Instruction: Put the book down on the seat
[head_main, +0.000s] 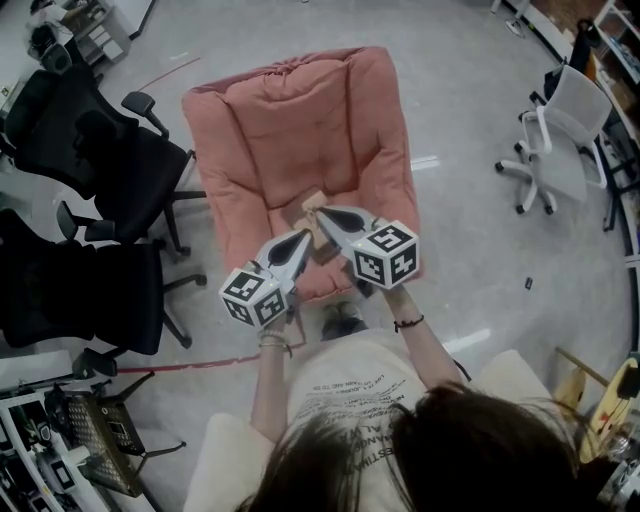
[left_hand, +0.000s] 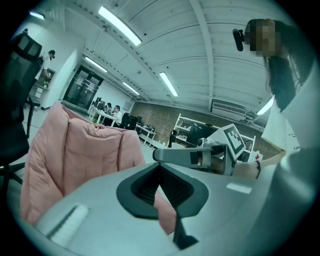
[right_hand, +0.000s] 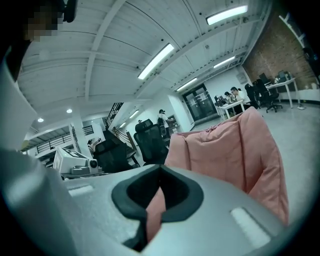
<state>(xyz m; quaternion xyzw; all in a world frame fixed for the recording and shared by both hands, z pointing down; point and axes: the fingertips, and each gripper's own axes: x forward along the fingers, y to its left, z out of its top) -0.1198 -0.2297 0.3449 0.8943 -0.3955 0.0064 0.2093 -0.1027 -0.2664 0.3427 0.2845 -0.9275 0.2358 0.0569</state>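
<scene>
A person is standing at the near edge of a pink armchair (head_main: 300, 130) and is holding both tools out over the near part of its seat. The left tool (head_main: 303, 238) is pointing far and to the right. The right tool (head_main: 326, 214) is pointing far and to the left, and the two tips are sitting close together above the cushion. The book (head_main: 313, 203), a tan and brown shape, is lying on the seat surface close to its near edge, partly covered by the two tips. The head view is not showing clearly whether either tip is touching it.

In the left gripper view, the left tool (left_hand: 160, 167) is showing its jaws drawn together. Only a thin slit lower down is letting pink cushion through, and nothing is sitting between them. The right tool (left_hand: 167, 155) is reaching across just beyond it. In the right gripper view, the right tool (right_hand: 160, 170) is likewise showing its jaws together, with pink fabric peeking through a narrow seam and the armchair's padded back rising on the right.

A black office chair (head_main: 100, 150) is standing just left of the armchair, with a second black office chair (head_main: 70, 290) nearer. A white office chair (head_main: 560, 130) is standing well apart at the far right.
</scene>
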